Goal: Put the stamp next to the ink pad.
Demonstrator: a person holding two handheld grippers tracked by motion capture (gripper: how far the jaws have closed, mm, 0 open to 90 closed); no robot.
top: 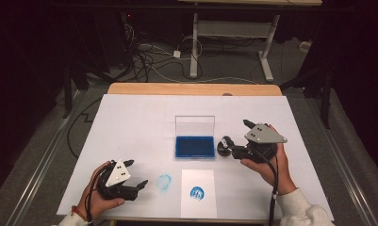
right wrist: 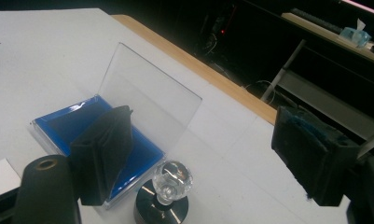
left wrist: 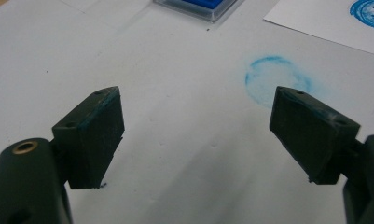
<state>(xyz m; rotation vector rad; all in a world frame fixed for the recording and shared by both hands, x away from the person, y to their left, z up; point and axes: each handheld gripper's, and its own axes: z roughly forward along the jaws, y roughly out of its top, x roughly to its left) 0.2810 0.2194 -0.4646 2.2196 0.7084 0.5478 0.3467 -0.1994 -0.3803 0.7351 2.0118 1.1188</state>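
High view first: a table [top: 130, 113] covered in white is seen from above, and a blue ink pad [top: 194, 146] with its clear lid [top: 194, 126] stood up is set near the middle. A round stamp [top: 223, 148] with a clear knob is stood just beside the pad, at 3 o'clock from it. The right gripper [top: 234, 135] is held at 3 o'clock from the stamp, and its jaws are spread wide with nothing between them; the stamp is not touched. A white card [top: 198, 193] with a blue round print [top: 197, 192] is laid at 6 o'clock from the pad. A faint blue ring [top: 164, 181] is seen on the table cover at 9 o'clock from the card. The left gripper [top: 135, 174] is held at 9 o'clock from that ring, with its jaws also spread wide and empty. In the left gripper view, the ring [left wrist: 278, 84] is seen just past one jaw. In the right gripper view, the stamp [right wrist: 163, 196] is seen low between the jaws, next to the pad [right wrist: 86, 135].
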